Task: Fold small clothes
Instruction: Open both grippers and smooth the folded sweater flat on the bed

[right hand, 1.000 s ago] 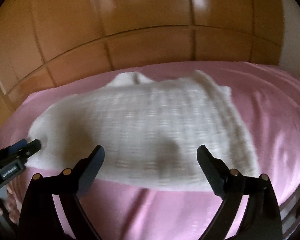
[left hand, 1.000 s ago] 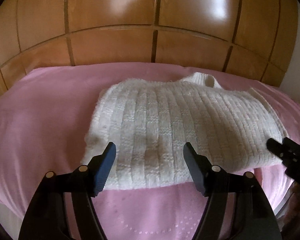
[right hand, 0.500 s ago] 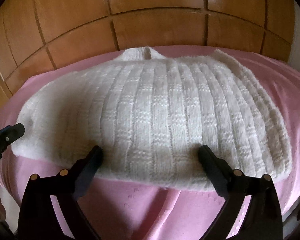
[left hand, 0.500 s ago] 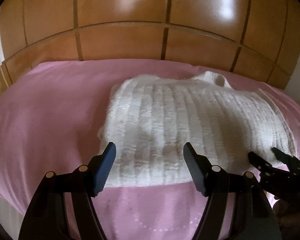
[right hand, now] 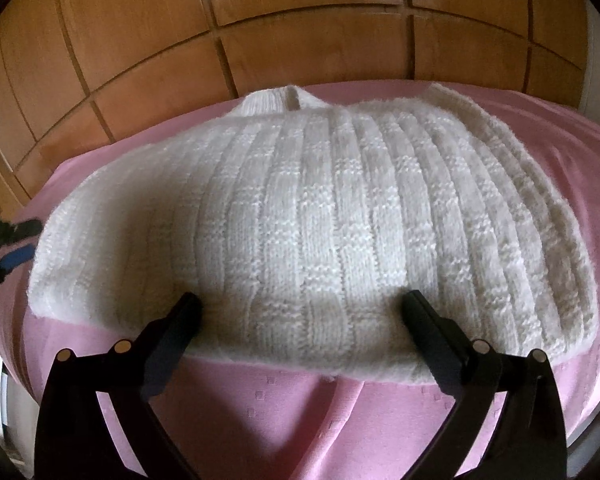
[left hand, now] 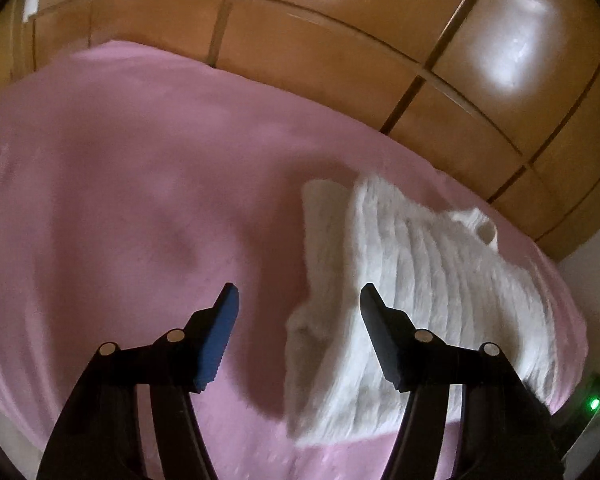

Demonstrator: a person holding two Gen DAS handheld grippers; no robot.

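Note:
A white ribbed knit sweater point(right hand: 320, 216) lies folded on the pink cloth point(right hand: 284, 412), neckband at the far side. My right gripper point(right hand: 300, 312) is open, its fingers resting low over the sweater's near hem, nothing held. In the left wrist view the sweater point(left hand: 420, 280) sits to the right. My left gripper point(left hand: 298, 304) is open and empty at the sweater's left edge; its right finger overlaps the knit and its left finger is over bare cloth. The left gripper's blue-padded tip point(right hand: 18, 258) shows at the far left of the right wrist view.
The pink cloth point(left hand: 120, 200) covers a table that ends near the front edge. A wooden panelled wall point(right hand: 300, 40) stands right behind it. A device with a green light point(left hand: 594, 403) sits at the lower right of the left wrist view.
My left gripper has swung left, from facing the sweater's near hem to its left edge. My right gripper moved closer and lower onto the near hem. Both stayed open.

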